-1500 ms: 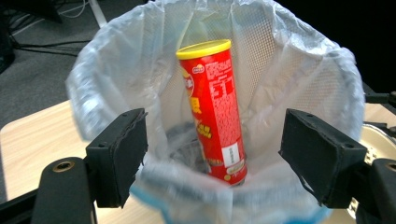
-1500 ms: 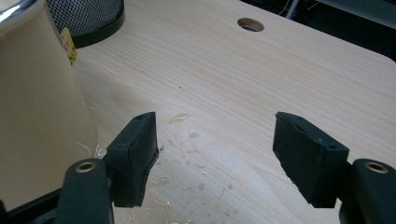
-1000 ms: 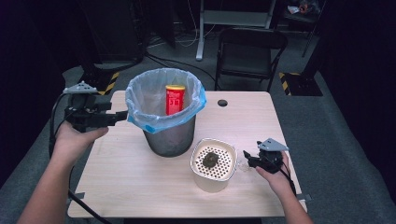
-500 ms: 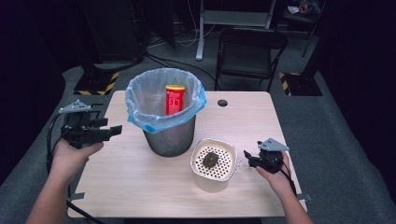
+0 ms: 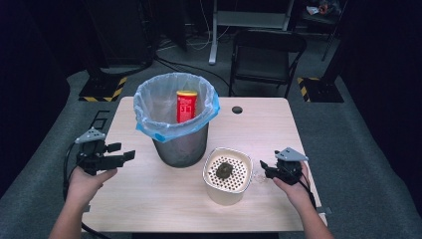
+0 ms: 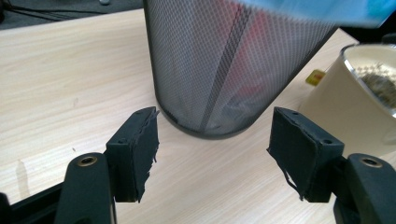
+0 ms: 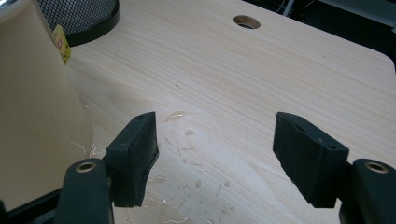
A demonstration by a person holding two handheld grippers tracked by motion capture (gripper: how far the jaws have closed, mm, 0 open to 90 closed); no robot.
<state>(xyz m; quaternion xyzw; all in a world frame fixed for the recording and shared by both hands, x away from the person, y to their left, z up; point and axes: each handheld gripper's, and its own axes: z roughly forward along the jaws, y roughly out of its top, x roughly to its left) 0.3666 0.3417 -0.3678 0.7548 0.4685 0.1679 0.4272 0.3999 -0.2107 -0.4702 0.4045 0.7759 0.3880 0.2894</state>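
The red can stands inside the bagged mesh bin on the desk — that drop looks done. The left hand-held gripper hangs open and empty beside the bin. The right hand-held gripper, also open, waits by the cream pot — probably next to grasp.

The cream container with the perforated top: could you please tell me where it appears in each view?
High view: the cream container stands right of middle near the table's front edge, just in front of the mesh bin.
Left gripper view: at the right edge, right of the bin.
Right gripper view: along the left edge, below the bin's base.
Shared landmark: the mesh bin.
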